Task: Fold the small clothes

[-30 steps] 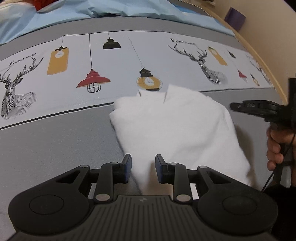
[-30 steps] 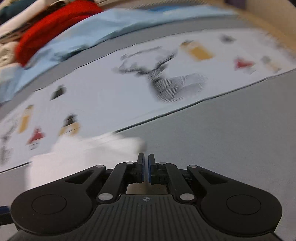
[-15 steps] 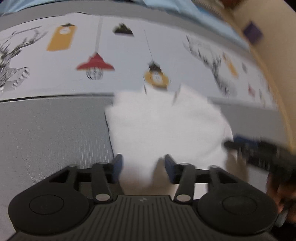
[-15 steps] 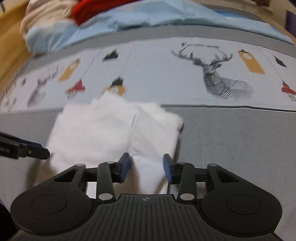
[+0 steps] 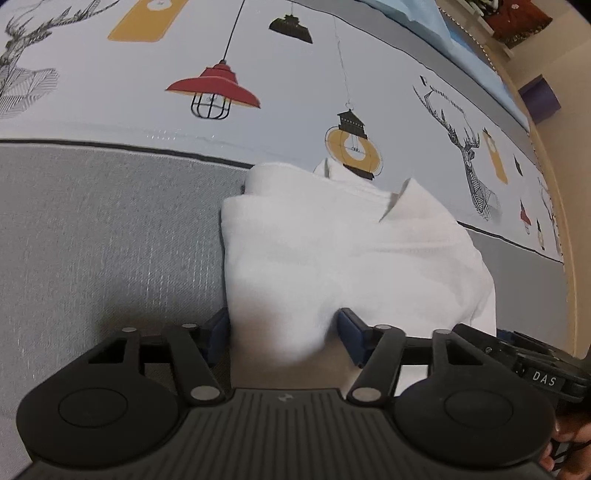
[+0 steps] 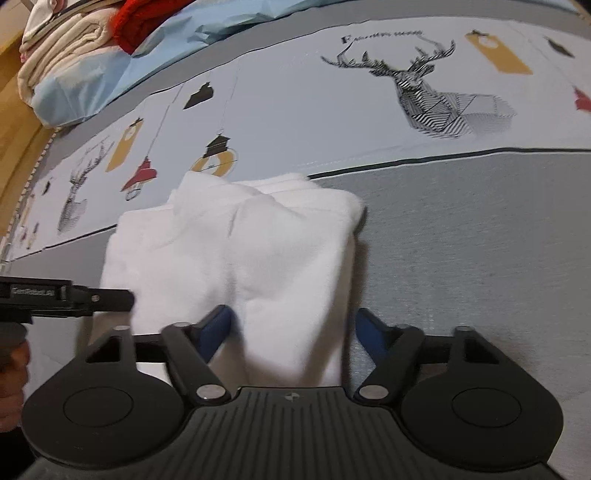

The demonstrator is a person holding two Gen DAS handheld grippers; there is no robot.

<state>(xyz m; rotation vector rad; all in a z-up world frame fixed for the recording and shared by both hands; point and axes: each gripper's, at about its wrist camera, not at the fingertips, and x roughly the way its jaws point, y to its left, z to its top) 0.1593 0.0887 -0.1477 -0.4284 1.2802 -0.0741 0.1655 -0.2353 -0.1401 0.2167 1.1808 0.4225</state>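
White garment [image 5: 332, 251] lies folded on my bedspread [image 5: 92, 240], across its grey band's edge. My left gripper [image 5: 282, 332] is closing, my right gripper [image 6: 295, 328] released; both straddle cloth, neither pinching.

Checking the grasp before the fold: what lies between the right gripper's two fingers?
The near edge of the white garment lies between the right gripper fingers, seen in the right wrist view.

Grey bedspread [image 5: 110, 236] with deer-and-lamp print band [image 6: 332, 122]; folded cream blankets [image 6: 55, 40], red cloth [image 6: 144, 14] behind
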